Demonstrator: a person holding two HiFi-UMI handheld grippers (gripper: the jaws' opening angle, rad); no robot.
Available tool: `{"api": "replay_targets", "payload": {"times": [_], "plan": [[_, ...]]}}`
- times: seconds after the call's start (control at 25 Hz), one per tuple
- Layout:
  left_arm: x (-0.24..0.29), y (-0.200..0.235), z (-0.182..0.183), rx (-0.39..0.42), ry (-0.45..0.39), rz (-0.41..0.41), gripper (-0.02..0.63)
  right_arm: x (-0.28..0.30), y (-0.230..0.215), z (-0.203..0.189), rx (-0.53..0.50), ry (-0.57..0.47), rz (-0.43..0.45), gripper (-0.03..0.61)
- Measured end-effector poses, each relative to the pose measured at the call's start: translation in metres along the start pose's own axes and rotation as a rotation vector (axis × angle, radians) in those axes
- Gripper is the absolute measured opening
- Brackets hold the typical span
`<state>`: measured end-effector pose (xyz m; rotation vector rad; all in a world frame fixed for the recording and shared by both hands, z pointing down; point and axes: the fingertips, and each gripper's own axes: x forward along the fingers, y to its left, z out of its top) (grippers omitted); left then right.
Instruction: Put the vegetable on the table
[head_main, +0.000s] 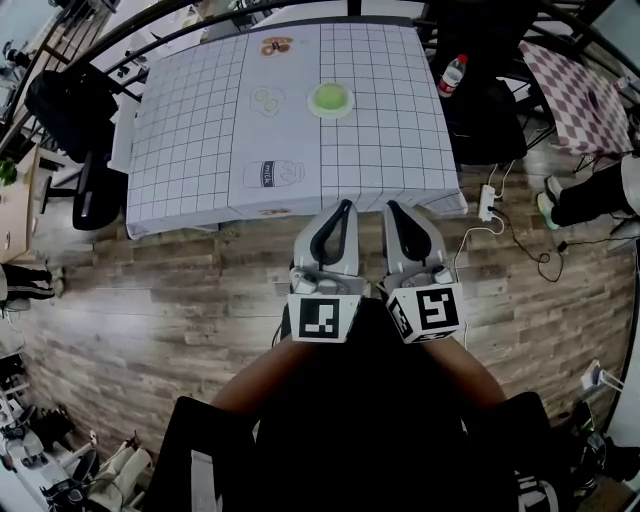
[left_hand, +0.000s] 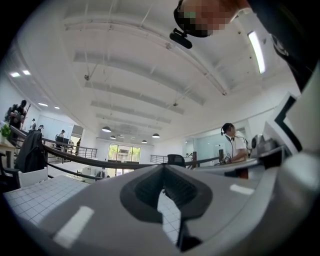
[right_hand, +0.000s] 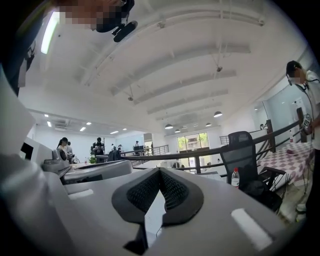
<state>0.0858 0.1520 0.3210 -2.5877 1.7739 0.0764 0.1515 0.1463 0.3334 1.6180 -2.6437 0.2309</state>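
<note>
Both of your tools are held close against your body, the left gripper (head_main: 344, 207) and the right gripper (head_main: 392, 207) side by side, tips aimed at the near edge of the table (head_main: 180, 150). Each has its jaws brought together tip to tip with nothing between them, so neither is carrying anything. Held low and paired like this, they read as a rest pose, not a reach. Further out, past the middle of the checked cloth, the round green vegetable (head_main: 330, 98) sits on what looks like a pale dish (head_main: 312, 106), well apart from both tools. That puts it on the table top, though by way of the dish. You could be about to move it onto the cloth, or it could be lying where you meant it to end up; your pose fits either
</note>
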Motion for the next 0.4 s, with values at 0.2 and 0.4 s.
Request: {"api": "replay_targets", "payload": {"times": [0.2, 0.4], "plan": [[-0.006, -0.009, -0.002, -0.015, -0.001, -0.012, 0.009, -0.013, -0.004, -0.003, -0.015, -0.013, -0.019, -0.002], [-0.008, -0.017, -0.002, -0.010, -0.002, -0.022, 0.008, -0.020, -0.004, -0.005, 0.014, -0.007, -0.012, -0.002]]}}
